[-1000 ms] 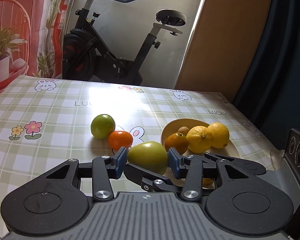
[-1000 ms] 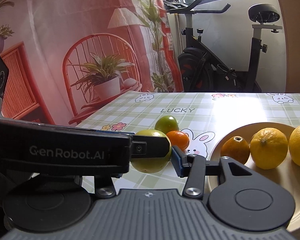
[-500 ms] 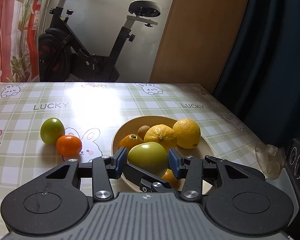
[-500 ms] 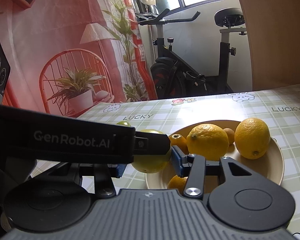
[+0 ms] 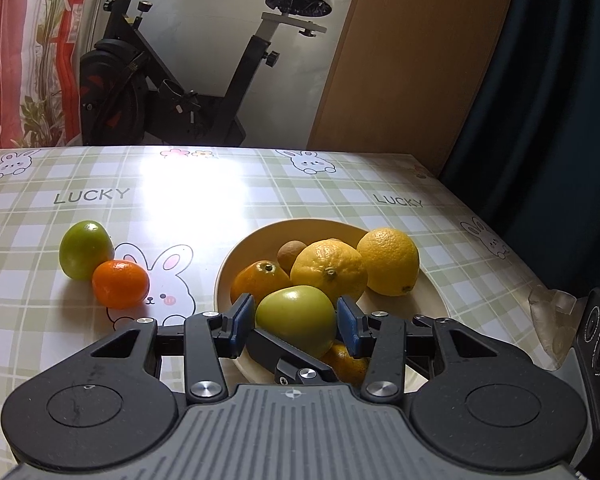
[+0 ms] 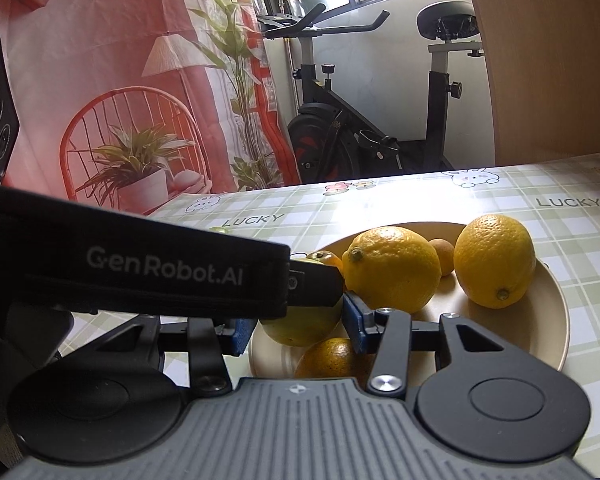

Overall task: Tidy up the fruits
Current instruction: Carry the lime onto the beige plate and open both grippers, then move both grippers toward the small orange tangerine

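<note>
A green apple (image 5: 296,316) sits between the blue pads of my left gripper (image 5: 296,318), which is shut on it, just above the near rim of the beige plate (image 5: 260,236). My right gripper (image 6: 296,328) is shut on the same apple (image 6: 300,326), and the left gripper's black body crosses in front of it. The plate holds two lemons (image 5: 328,270) (image 5: 388,260), an orange (image 5: 258,282), a small brown fruit (image 5: 292,252) and another orange (image 6: 332,358) under the apple. A green lime (image 5: 85,250) and a tangerine (image 5: 120,284) lie on the tablecloth to the left.
The checked tablecloth (image 5: 204,200) ends at the right near a dark curtain (image 5: 560,100). A clear plastic corner guard (image 5: 552,312) sits at that edge. Behind the table stand an exercise bike (image 5: 172,92) and a wooden panel (image 5: 412,56).
Both grippers have carried the green apple to the right, from beside the lime and tangerine to over the near part of the plate.
</note>
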`<action>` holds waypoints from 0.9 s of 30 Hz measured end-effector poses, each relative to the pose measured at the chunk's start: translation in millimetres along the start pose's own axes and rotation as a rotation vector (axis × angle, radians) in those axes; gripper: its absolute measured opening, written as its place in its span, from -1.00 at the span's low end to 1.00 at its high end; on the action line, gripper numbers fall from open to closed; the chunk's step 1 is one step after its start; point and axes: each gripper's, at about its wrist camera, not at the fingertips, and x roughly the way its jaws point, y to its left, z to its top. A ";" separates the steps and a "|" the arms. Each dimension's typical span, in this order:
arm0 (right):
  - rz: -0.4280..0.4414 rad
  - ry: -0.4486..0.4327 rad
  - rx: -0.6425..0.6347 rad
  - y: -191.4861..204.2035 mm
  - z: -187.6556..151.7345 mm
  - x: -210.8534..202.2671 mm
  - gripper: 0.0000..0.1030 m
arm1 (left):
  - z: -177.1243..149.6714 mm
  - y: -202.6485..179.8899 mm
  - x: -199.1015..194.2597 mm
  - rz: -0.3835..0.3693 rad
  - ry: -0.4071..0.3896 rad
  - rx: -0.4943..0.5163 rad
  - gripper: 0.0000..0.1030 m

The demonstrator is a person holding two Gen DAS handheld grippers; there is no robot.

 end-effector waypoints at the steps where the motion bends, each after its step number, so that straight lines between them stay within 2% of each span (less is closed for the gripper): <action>1: -0.001 0.003 0.000 0.1 0.0 0.6 -0.05 | -0.5 0.5 0.6 0.003 0.000 -0.004 -0.08; 13: -0.004 0.009 0.009 -1.4 3.4 4.8 -0.02 | -4.7 5.9 -4.4 0.017 -0.030 -0.036 -0.07; 21: 0.017 -0.065 -0.004 -1.5 -2.6 -9.1 -0.01 | -11.6 29.7 -43.2 0.064 -0.116 -0.099 -0.06; 27: 0.026 -0.097 -0.009 -1.0 -4.9 -15.8 -0.01 | -11.4 61.3 -66.9 0.129 -0.141 -0.164 -0.06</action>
